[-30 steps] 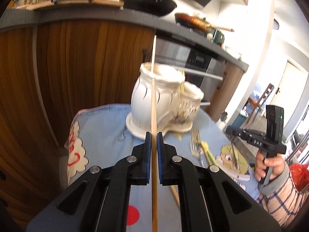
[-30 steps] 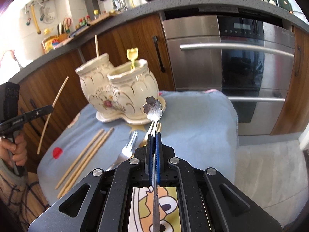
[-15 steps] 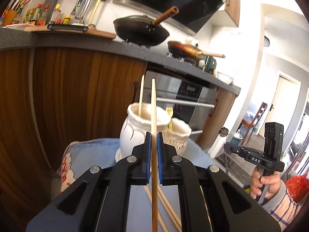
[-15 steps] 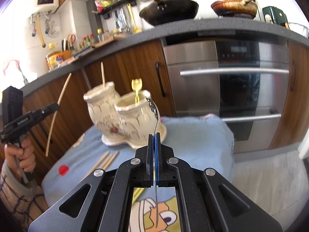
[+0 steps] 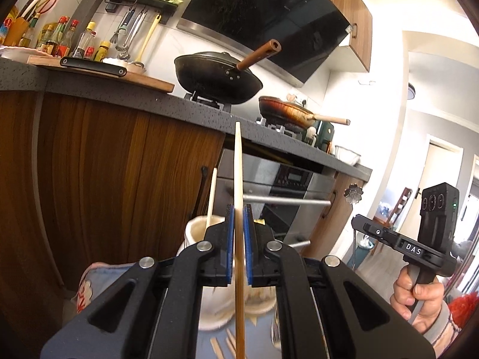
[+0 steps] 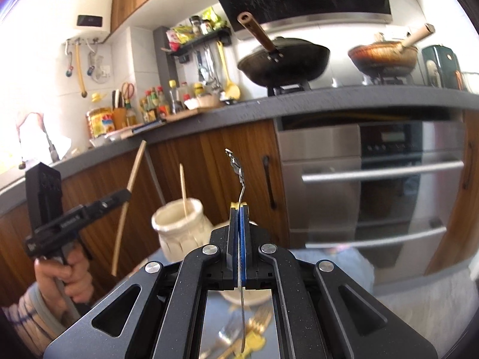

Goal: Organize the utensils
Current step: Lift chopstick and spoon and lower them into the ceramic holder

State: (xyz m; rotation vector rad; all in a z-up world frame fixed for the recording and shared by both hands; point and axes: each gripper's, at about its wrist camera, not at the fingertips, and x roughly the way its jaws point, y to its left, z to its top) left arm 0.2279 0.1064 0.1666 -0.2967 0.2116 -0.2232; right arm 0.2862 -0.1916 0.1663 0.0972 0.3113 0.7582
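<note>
The left gripper [image 5: 238, 209] was clamped on a wooden chopstick [image 5: 238, 167], its blue pads pressed to either side of the shaft, which rose upright past the fingertips and also ran back between the arms of the tool toward the camera. The right gripper [image 6: 239, 209] was closed tight on a thin metal utensil [image 6: 238, 170] whose flower-shaped end, seen edge-on in its own view, stood above the pads; from the left wrist the same flower [image 5: 353, 193] showed at the right, ahead of the hand [image 5: 419, 302] on the right tool's handle. Both tools were held up in open air in front of the counter edge [image 6: 329, 98], well clear of it and of the oven handle [image 6: 380, 173]. Below and ahead of the left gripper stood a cream ceramic holder [image 6: 179, 224] with one pale chopstick [image 6: 184, 190] already upright in it; a second pot beside it was mostly hidden behind the fingers. The holder rested on a blue cloth [image 5: 98, 272] whose near edge curled up at the left, and loose chopsticks [image 5: 221, 345] lay on the cloth under the left tool, while gold forks [image 6: 254, 323] lay blurred beneath the right one. The space between the two grippers was free, with the wooden cabinet front [image 5: 104, 173] behind it. On the right tool's body the letters "DAS" [image 5: 413, 250] could be read; the labels on the bottles [image 5: 60, 42] along the counter were too small to make out.
</note>
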